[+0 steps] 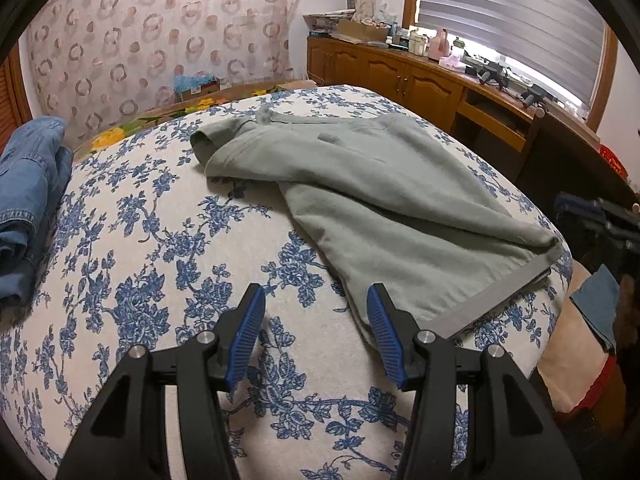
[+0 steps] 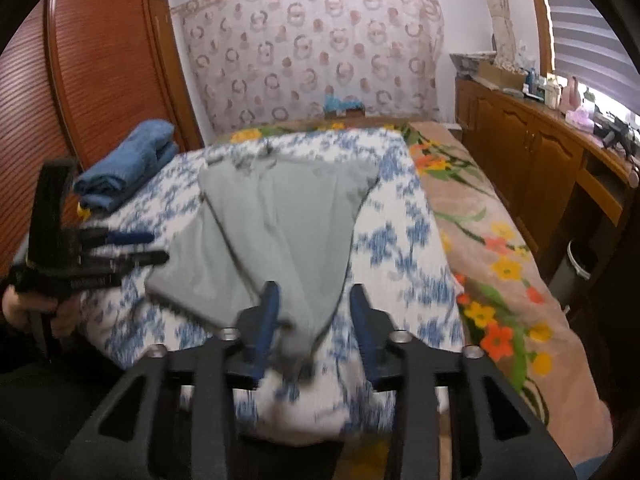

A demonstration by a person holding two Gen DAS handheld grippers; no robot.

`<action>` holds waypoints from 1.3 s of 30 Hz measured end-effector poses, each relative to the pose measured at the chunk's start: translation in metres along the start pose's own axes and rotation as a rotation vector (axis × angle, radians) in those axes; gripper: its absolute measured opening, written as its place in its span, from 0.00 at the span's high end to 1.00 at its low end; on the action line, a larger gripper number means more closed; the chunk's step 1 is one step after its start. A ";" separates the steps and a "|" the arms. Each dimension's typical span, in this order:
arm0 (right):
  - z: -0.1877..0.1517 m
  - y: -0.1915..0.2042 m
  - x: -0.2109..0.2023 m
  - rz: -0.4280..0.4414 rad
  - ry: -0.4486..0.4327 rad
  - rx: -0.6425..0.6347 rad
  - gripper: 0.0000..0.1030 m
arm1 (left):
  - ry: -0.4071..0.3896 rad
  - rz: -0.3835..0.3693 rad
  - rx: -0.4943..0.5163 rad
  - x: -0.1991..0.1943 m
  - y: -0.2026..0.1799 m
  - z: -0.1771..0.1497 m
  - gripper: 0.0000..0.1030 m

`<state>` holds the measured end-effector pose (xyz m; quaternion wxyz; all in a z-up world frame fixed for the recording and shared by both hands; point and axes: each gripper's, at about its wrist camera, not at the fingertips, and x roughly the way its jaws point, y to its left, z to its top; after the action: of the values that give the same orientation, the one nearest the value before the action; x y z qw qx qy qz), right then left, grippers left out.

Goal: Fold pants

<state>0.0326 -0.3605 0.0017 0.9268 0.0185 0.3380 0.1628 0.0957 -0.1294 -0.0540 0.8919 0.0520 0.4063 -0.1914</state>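
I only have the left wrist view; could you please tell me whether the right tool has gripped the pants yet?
Observer: Not yet. The right tool is open, with one leg end of the pants lying between its fingers.
Operator: Thank you. Where does my tool sit relative to the other leg?
Observer: The left tool points at that leg's outer edge. The picture is too blurred to tell whether it touches.

Folded blue jeans (image 1: 28, 196) lie on the floral bedspread (image 1: 160, 240) near a cluttered wooden cabinet (image 1: 400, 76).
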 end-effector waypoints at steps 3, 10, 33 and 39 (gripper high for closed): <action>0.019 0.002 0.011 0.014 -0.017 -0.006 0.59 | -0.008 0.003 -0.008 -0.002 0.003 0.002 0.49; 0.060 0.018 0.051 0.059 -0.012 -0.055 0.59 | -0.043 0.014 -0.008 -0.006 0.008 0.019 0.49; 0.111 0.046 0.181 0.132 0.202 -0.153 0.77 | 0.028 0.025 -0.063 0.036 0.034 0.028 0.49; 0.109 0.055 0.198 0.143 0.256 -0.171 0.86 | 0.028 0.028 -0.061 0.035 0.035 0.028 0.49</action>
<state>0.2279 -0.2378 -0.0298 0.8605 -0.0574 0.4358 0.2576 0.1497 -0.1147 -0.0640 0.8899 0.0330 0.4238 -0.1657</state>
